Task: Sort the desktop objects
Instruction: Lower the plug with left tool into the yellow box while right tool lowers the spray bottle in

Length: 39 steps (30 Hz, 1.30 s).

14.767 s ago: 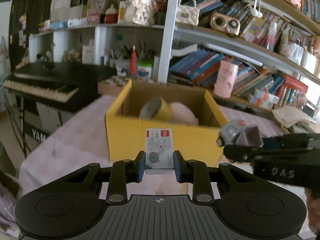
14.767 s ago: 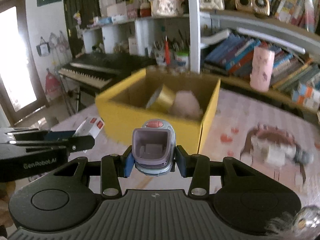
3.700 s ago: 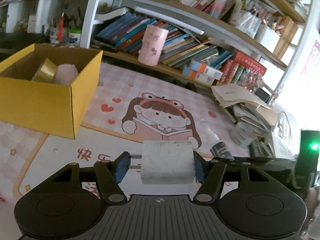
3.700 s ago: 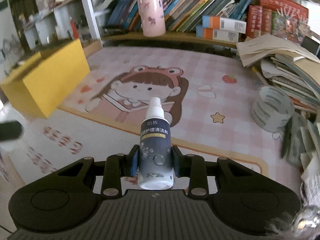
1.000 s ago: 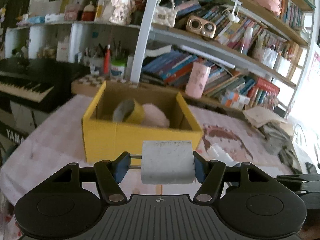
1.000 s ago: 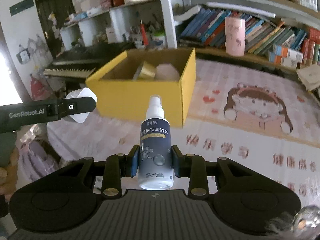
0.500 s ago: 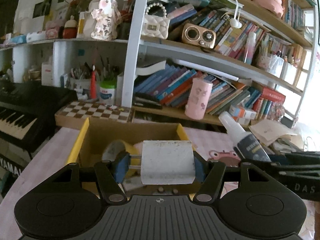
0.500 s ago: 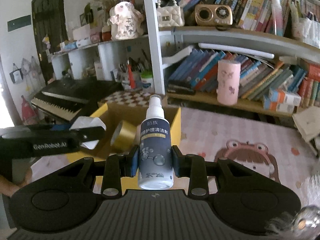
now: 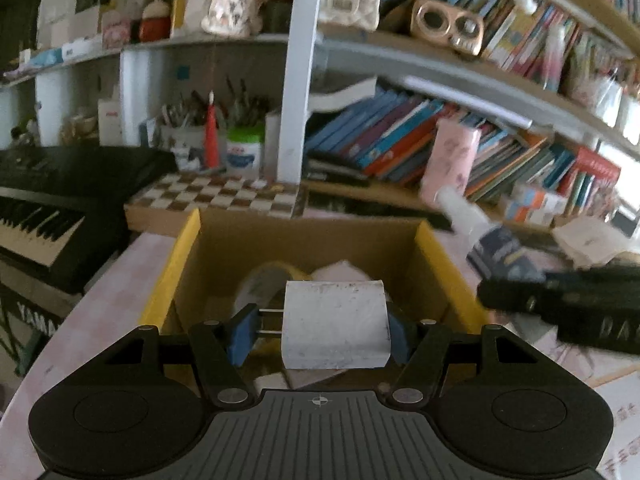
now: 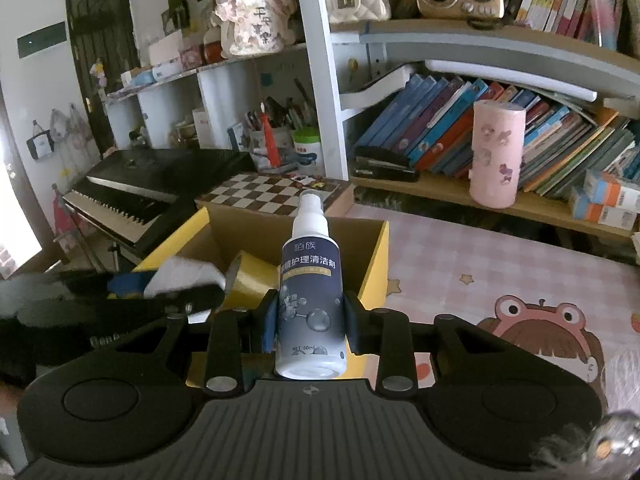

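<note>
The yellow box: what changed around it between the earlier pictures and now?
Both grippers came up to the yellow box and now hang over it. The card and small device held earlier are gone; the left gripper holds a white charger, the right gripper a spray bottle. The tape roll stays inside.

both views are dim and a little murky indoors, with daylight blown out to white at the right edge of the left wrist view and at the window (image 10: 16,236) on the left edge of the right wrist view. fisheye distortion bows the bookshelves (image 9: 460,76) and darkens the corners. the left wrist view is smeared by motion blur, worst on the shelves and the books (image 9: 380,140). the right wrist view is sharper: the spray bottle (image 10: 310,304) label reads crisply, while the other gripper at its left is blurred.
</note>
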{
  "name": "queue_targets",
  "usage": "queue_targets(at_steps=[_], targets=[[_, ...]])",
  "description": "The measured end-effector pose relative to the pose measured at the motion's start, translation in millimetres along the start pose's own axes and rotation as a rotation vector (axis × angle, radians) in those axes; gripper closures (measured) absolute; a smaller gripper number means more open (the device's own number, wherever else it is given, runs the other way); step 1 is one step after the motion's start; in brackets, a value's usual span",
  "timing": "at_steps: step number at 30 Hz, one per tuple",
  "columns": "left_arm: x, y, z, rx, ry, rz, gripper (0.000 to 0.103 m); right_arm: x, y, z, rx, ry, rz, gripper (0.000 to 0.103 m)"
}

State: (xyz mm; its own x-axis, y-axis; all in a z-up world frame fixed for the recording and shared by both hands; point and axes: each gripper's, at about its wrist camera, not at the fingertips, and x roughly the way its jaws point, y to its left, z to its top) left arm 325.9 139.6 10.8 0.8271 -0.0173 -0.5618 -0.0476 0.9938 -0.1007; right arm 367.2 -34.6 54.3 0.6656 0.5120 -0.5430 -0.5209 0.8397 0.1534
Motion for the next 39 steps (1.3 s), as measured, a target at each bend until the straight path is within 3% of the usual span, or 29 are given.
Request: queue_targets(at_steps=[13, 21, 24, 29, 36, 39], targets=[[40.7, 0.8, -17.6, 0.101, 0.139, 0.046, 0.038, 49.2, 9.1, 0.4, -0.082, 0.094, 0.022, 0.073], [46.8, 6.7, -18.0, 0.075, 0.173, 0.05, 0.038, 68.1, 22.2, -10.3, -0.169, 0.173, 0.053, 0.073], [45.3, 11.6, -18.7, 0.054, 0.182, 0.067, 0.032, 73.5, 25.8, -9.9, -0.205, 0.196, 0.057, 0.073], [34.1, 14.7, -18.8, 0.047, 0.164, 0.053, 0.033, 79.9, 26.1, -6.6, -0.262, 0.216, 0.049, 0.073], [5.8, 12.4, -16.7, 0.047, 0.06, 0.026, 0.021, 78.3, 25.7, -7.7, -0.283, 0.224, 0.061, 0.073], [-2.3, 14.0, -15.4, 0.019, 0.032, 0.026, 0.02, 71.2, 24.3, -7.7, -0.25, 0.205, 0.068, 0.072]])
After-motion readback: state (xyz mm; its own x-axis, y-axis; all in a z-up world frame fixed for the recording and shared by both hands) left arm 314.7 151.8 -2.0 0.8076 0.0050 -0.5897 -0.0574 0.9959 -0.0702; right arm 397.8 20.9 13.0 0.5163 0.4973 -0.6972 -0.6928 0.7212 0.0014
